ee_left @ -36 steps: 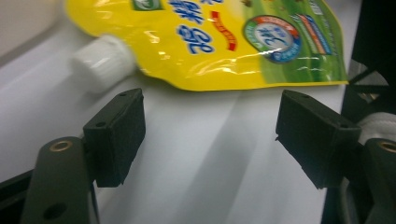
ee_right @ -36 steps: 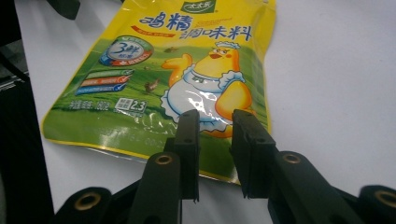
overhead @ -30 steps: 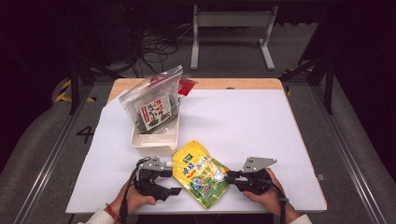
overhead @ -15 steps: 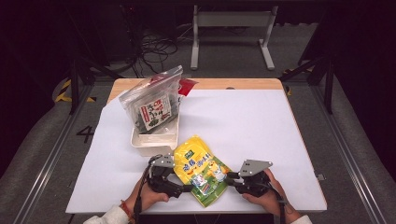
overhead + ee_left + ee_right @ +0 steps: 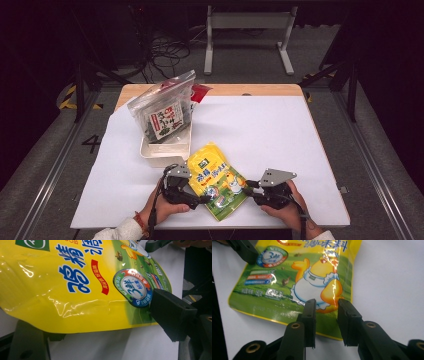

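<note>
A yellow and green pouch [image 5: 216, 179] with a cartoon chick lies flat on the white table near the front edge. My left gripper [image 5: 201, 199] is at its lower left edge. In the left gripper view the pouch [image 5: 75, 285] covers one wide-set jaw, and the other fingertip [image 5: 170, 312] rests over the pouch's printed corner; the pads do not pinch it. My right gripper [image 5: 251, 190] points at the pouch's lower right edge. Its jaws [image 5: 326, 302] have just been opening and stand a narrow gap apart above the pouch [image 5: 312, 277], with nothing pinched.
A white tray [image 5: 150, 151] sits behind the pouch with a clear bag of dark packets [image 5: 162, 114] leaning in it. A red item [image 5: 201, 91] lies behind that. The table's front edge is just under both hands.
My left gripper has slid right, up to the pouch's edge. The right gripper has stayed in place, and its jaws are slightly wider apart.
</note>
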`<move>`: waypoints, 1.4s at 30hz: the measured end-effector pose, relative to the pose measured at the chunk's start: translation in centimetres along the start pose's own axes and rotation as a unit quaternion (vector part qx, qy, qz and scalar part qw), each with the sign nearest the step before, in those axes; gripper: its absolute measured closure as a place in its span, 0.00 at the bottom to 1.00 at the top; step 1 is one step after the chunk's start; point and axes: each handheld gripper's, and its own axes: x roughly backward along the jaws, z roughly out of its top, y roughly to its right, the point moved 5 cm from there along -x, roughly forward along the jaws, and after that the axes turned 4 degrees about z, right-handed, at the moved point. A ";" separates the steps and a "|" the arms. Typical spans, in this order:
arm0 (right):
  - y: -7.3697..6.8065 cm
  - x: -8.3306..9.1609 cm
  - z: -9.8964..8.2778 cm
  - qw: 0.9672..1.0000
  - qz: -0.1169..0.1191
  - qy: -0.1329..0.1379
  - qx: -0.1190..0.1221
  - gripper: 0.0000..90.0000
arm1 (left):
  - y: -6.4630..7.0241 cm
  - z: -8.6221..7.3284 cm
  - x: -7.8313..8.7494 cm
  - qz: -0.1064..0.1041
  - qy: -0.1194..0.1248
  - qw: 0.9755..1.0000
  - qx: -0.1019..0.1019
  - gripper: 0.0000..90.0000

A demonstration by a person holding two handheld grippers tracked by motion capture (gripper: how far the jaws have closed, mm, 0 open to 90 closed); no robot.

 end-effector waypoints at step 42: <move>-1.0 1.3 0.7 0.998 0.001 0.044 0.039 0.73 | 3.0 5.3 3.3 -0.020 0.112 0.985 -0.131 0.97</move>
